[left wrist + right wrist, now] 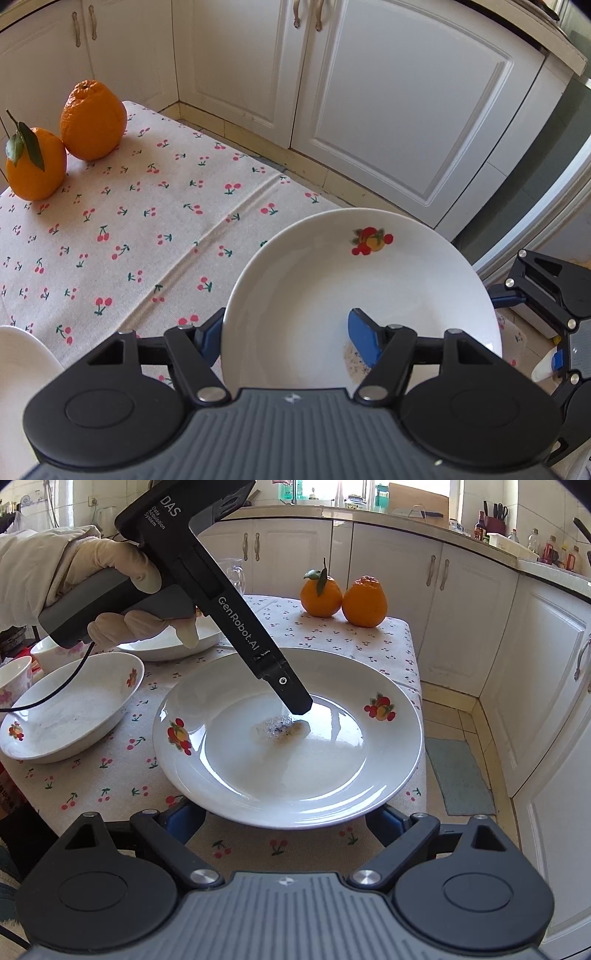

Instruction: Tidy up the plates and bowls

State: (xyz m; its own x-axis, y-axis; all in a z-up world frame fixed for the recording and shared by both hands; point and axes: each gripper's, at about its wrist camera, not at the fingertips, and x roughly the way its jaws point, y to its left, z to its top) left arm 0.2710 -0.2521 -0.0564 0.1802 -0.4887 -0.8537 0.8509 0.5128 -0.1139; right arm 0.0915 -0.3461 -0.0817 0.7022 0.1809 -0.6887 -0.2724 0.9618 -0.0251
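Pinching the plate (332, 288) by its rim, one pad inside and one under, the left gripper (291, 341) lifts it off the cherry tablecloth (147, 229); the right gripper (284, 821) waits wide beneath. Next, probably stacking it toward the bowl (70, 716).

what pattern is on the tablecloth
Small red cherries with green stems on a beige tablecloth; clearest in the left wrist view.
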